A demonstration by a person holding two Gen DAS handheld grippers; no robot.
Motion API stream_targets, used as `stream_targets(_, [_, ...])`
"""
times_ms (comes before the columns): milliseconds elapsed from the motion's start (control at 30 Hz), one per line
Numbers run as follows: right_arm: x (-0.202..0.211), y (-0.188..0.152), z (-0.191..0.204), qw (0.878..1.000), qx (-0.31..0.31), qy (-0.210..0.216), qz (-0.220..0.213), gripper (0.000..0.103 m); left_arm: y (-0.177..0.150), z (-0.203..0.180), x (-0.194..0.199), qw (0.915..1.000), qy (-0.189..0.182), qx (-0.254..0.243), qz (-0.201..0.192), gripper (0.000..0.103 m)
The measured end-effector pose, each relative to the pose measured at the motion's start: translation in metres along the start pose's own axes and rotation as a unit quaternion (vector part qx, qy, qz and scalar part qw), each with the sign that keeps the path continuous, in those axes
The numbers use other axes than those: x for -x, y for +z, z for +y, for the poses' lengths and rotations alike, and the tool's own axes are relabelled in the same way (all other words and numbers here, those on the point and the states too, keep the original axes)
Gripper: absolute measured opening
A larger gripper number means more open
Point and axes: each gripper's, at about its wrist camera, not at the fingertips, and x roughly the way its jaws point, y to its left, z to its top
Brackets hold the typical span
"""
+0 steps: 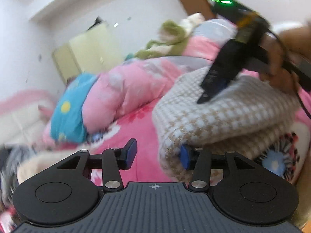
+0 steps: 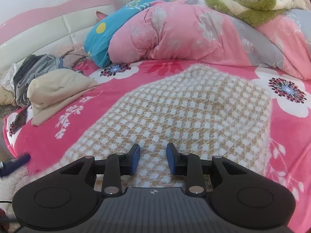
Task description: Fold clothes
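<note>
So the checked knit sweater (image 2: 186, 106) is lying on the pink floral bed sheet (image 2: 48, 136), already doubled over by the look of the stacked layers in the left view. It's a fuzzy, thick knit, so I'd guess soft and floppy with a bit of weight, not slippery, and it'll sag wherever it isn't supported.

The left hand-held gripper (image 1: 157, 155) is about half open; one pad sits against the folded edge and nothing is clamped, though that view's blurry so I could be off. The right hand-held gripper (image 2: 153, 159) hovers over the knit, jaws partly apart, holding nothing.

Best bet is pinching the folded edge or a corner through both layers.
</note>
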Motion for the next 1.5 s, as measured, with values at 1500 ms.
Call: stream_targets(1500, [0.154, -0.117, -0.080, 0.957, -0.272, 0.029, -0.099, 0.034, 0.025, 0.006, -0.028, 0.9752, -0.156, 0.121, 0.100, 0.055])
